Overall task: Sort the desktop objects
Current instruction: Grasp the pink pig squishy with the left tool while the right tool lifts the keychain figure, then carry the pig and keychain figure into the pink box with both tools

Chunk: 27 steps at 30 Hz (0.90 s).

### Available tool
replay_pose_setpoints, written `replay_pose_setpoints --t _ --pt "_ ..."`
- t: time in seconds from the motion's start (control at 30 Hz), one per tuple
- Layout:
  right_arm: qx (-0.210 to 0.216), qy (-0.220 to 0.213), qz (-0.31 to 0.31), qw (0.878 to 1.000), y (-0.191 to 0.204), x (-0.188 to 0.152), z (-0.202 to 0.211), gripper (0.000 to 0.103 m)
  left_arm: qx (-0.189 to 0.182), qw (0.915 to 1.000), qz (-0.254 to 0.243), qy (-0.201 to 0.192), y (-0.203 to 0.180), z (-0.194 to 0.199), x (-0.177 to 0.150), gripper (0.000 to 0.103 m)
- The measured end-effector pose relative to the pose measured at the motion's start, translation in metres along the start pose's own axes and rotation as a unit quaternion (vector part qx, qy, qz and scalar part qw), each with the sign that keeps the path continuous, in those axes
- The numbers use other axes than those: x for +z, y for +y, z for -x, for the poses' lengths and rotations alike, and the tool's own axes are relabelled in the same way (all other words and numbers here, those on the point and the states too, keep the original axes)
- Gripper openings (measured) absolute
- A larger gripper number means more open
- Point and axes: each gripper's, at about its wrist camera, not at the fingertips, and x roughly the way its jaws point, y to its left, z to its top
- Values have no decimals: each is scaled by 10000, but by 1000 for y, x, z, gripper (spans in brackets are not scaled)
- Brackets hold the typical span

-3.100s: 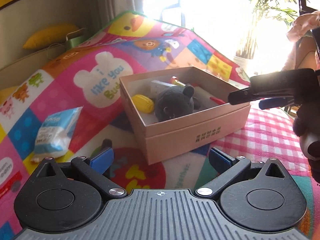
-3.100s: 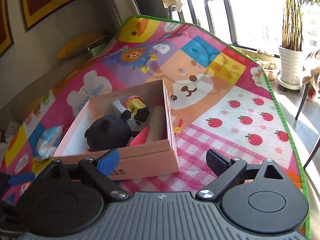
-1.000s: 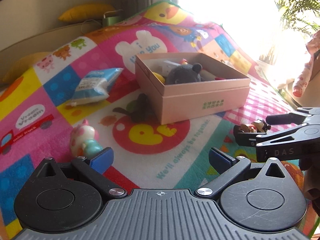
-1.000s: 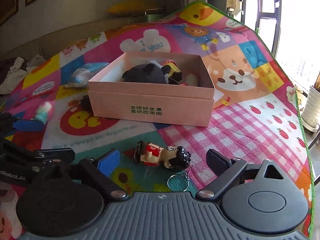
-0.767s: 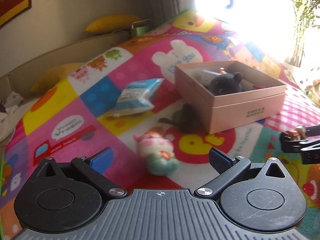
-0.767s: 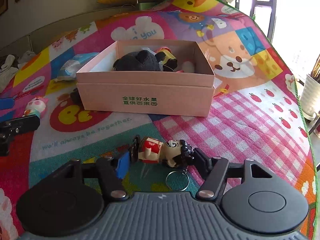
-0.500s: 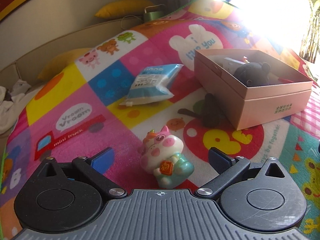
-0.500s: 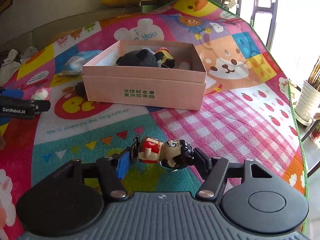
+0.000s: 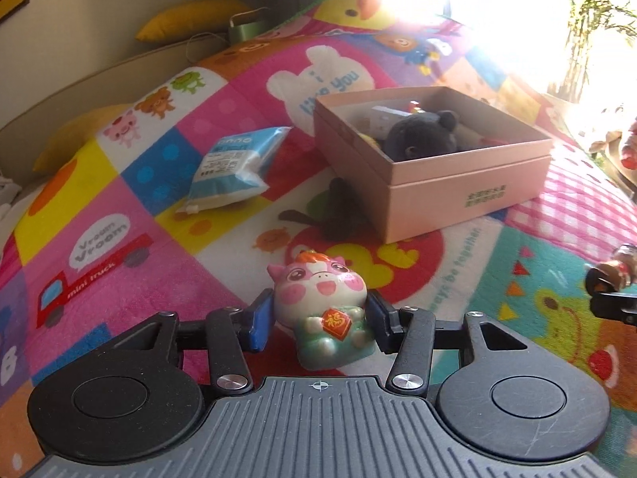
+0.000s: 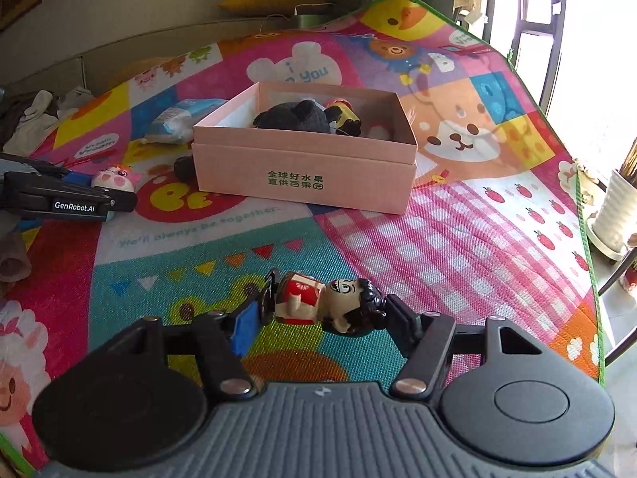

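Pink box (image 10: 302,183) sits mid-mat, already holding a dark plush (image 9: 422,137). Your left gripper (image 9: 320,318), spread half a second ago, now pinches the pig figurine (image 9: 322,310), which sits near the box. Your right gripper (image 10: 324,312) remains clamped on the doll keychain (image 10: 330,304). Judgement: both loads ready for the box.

The black plastic left gripper (image 9: 321,320) has a ribbed grey body, two round black discs, silver screws on its linkage arms and blue pads (image 9: 259,318) on the fingers. The black plastic right gripper (image 10: 323,314) looks the same. From the side, the left one carries white "GenRobot.AI" lettering.
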Motion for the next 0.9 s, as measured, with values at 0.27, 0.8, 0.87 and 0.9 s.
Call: replay_pose_setpoints --t 0.27,0.8,0.87,0.9 --pt "131 -209 127 9996 -4 6 37 65 -785 9949 -556 -315 -48 52 -2 54" --pt "354 -1291 -31 9910 -31 75 92 65 -414 9864 -797 -1375 -51 72 63 54" --pt "399 -1462 -208 9882 -41 100 86 65 -316 9854 -778 -1481 -44 62 77 54" --pt "432 -1519 -289 9870 -46 112 81 65 -269 9849 -769 -1528 -40 57 83 54"
